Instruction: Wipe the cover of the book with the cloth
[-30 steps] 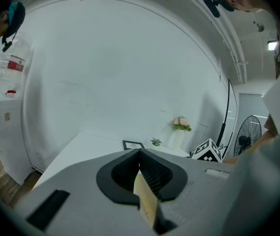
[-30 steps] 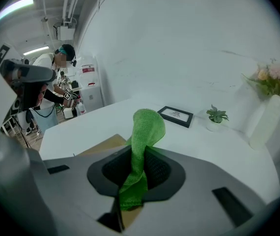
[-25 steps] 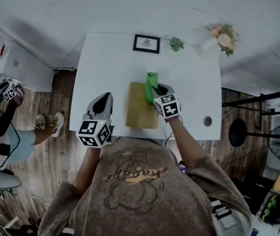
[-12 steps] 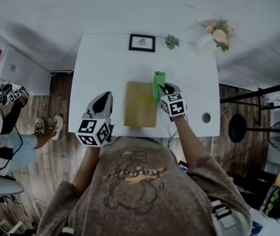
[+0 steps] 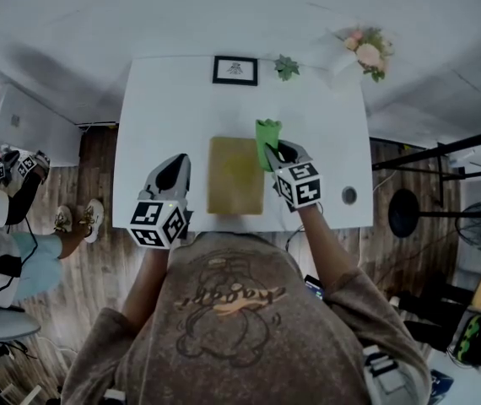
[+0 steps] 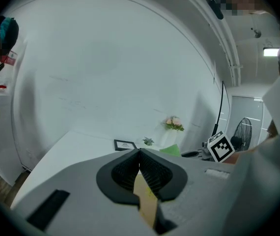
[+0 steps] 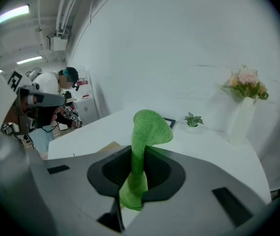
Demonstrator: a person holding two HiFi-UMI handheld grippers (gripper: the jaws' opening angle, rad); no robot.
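– what's the room like from where you stand?

– white wall ahead, wooden floor (image 5: 97, 251) around, and a white table (image 5: 156, 108) right under me. along its far edge there's a picture frame (image 5: 235, 70) at 12 o'clock, a small plant (image 5: 287, 66) just beside it, and flowers (image 5: 363, 51) out at 1 o'clock. another person (image 5: 4, 226) is off at 9 o'clock, well away from the table.

– and the book?

– the book (image 5: 235, 175) lies flat in the middle of the table, dead ahead of me at 12 o'clock, tan cover up, nothing resting on it.

– what are your tongs doing?

– my right tongs (image 5: 276, 152) are clenched on the green cloth (image 5: 267, 135). it's pinched at its middle, so one end bunches up above the jaws and the other hangs below. they sit at the book's 2 o'clock corner, by its right edge. i can't tell whether the cloth touches the cover or only hangs near it.

– the left ones?

– my left tongs (image 5: 175, 162) are closed tip to tip over bare table at the book's 9 o'clock side, apart from it. a tan sliver shows low in the gap and i can't say what it is.

– how far along are you?

– the cloth is in hand, so that part's done. the cover shows no mark of wiping either way, and i'd judge that most of the passes across it are left.
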